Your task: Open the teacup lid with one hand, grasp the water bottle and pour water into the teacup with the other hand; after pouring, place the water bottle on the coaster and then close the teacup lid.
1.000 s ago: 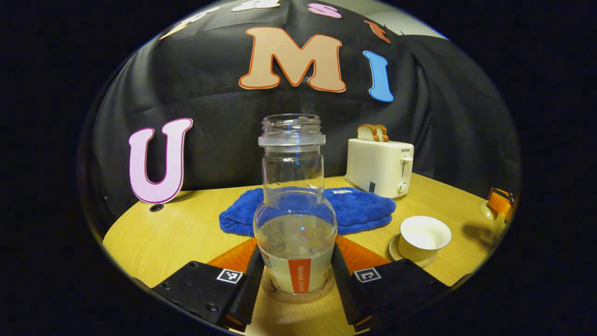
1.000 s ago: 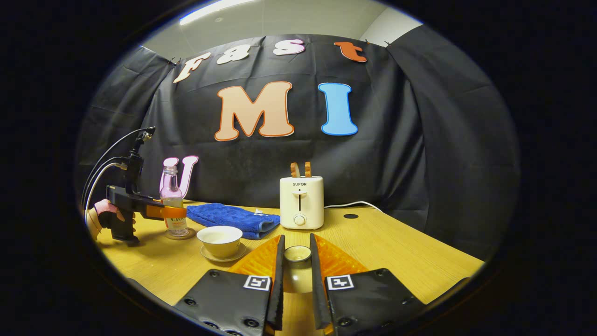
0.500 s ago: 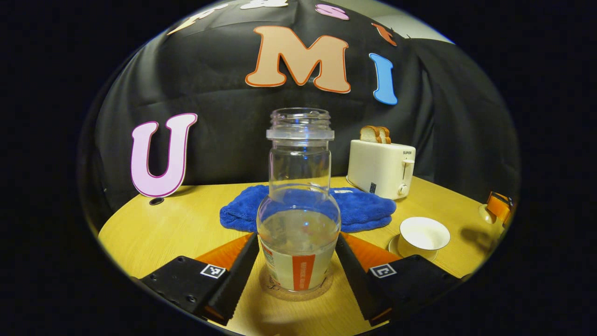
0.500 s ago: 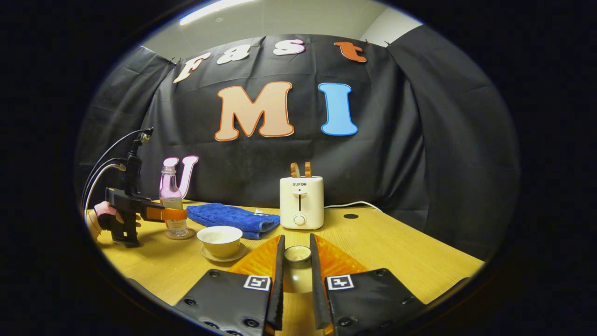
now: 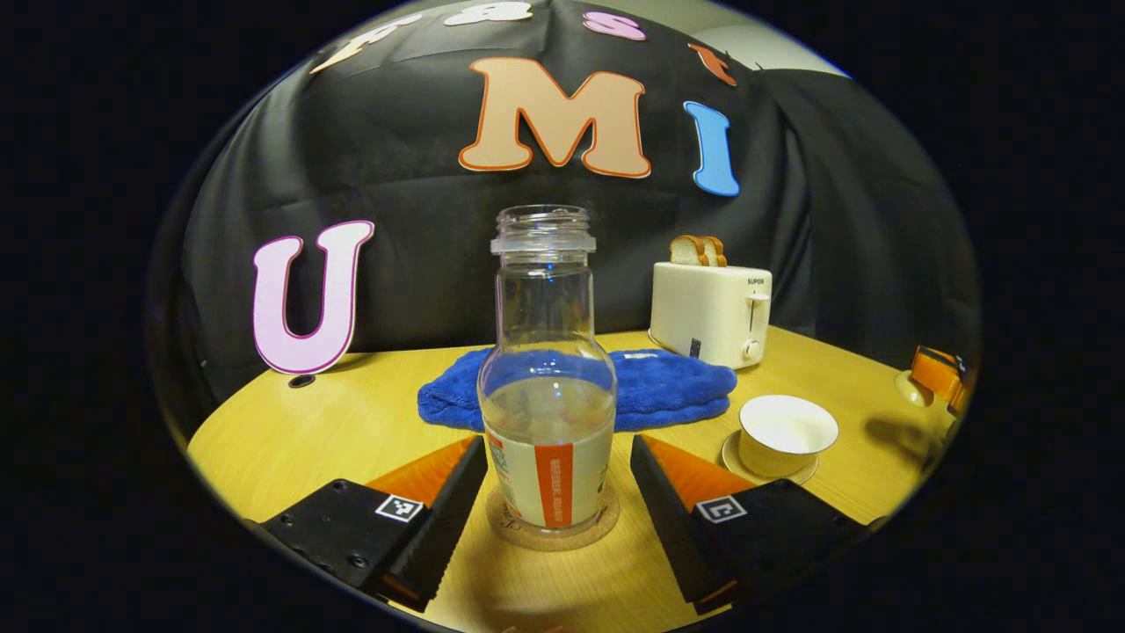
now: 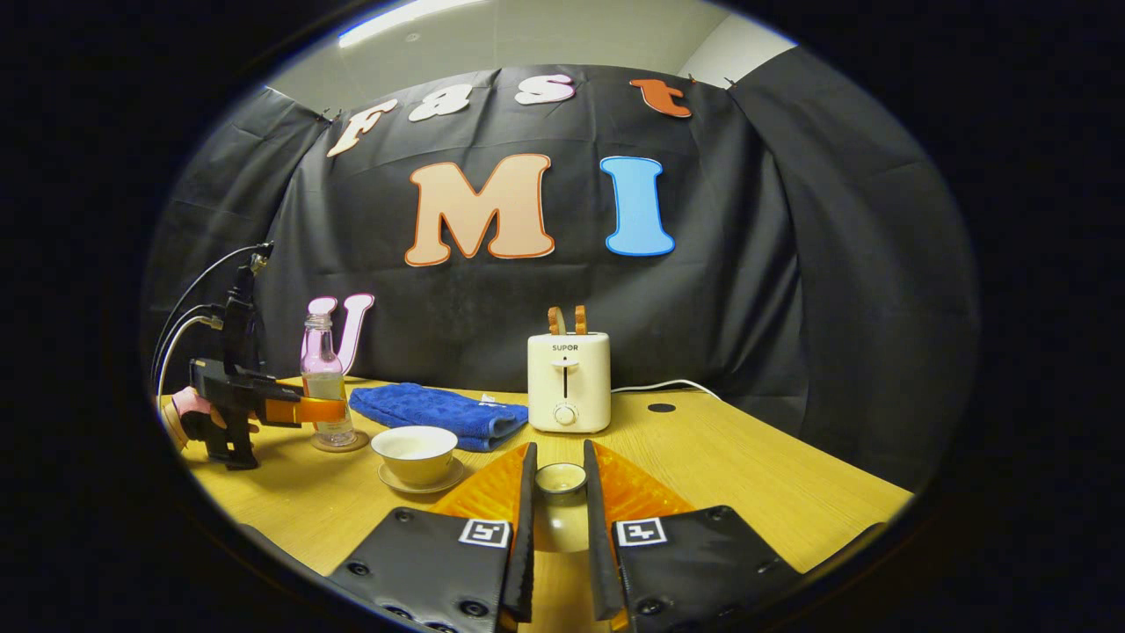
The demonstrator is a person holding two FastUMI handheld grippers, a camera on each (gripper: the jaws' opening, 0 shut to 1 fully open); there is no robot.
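A clear water bottle (image 5: 545, 387), part full and uncapped, stands upright on a round cork coaster (image 5: 552, 533). My left gripper (image 5: 556, 444) is open, one finger on each side of the bottle with a gap to it. The white teacup (image 5: 787, 431) sits open on its saucer, to the bottle's right. In the right gripper view, my right gripper (image 6: 559, 450) is shut on the small white teacup lid (image 6: 561, 479), held above the table. From there the teacup (image 6: 415, 448) lies to the left, and farther left the bottle (image 6: 323, 387) stands with the left gripper (image 6: 299, 410) beside it.
A blue towel (image 5: 668, 387) lies behind the bottle. A cream toaster (image 5: 710, 312) with bread slices stands at the back. The wooden table (image 6: 729, 466) stretches to the right of the toaster, with a cable and a round hole on it.
My left gripper has opened off the bottle and drawn back a little; the bottle stays standing on the coaster. The right gripper holds the lid still.
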